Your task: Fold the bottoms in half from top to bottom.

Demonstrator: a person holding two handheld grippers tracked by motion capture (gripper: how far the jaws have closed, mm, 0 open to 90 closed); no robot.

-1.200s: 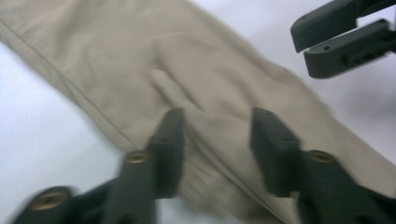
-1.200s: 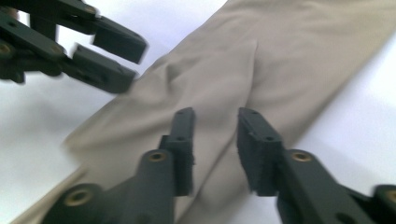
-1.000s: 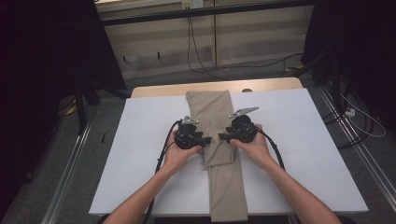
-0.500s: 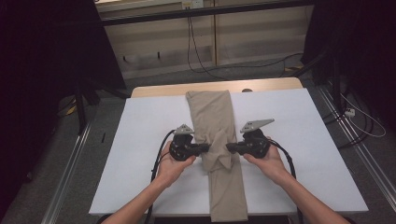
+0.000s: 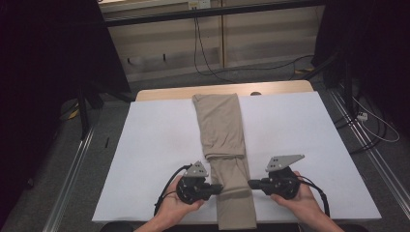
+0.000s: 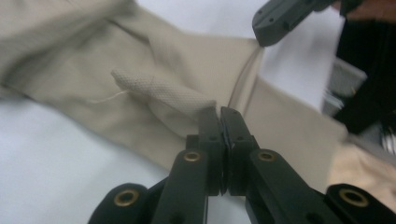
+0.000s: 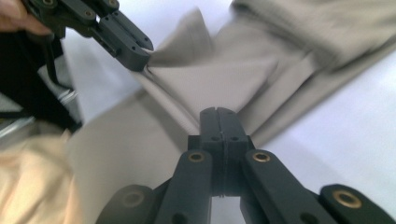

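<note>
I have the left claw [image 5: 220, 187] and the right claw [image 5: 251, 183] each pressed shut on a side edge of the folded tan trousers [image 5: 223, 130], which lie lengthwise down the middle of the white table [image 5: 154, 145], near end hanging off its front edge. Each pinch looks thin, so I judge an uneven pull could slip the cloth free. The fold [image 5: 225, 157] just beyond could then skew.

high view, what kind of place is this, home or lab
Probably a lab or recording rig, not a home: a white table under dark curtains, metal rails on the floor, loose cables, and tan trousers laid out.
</note>
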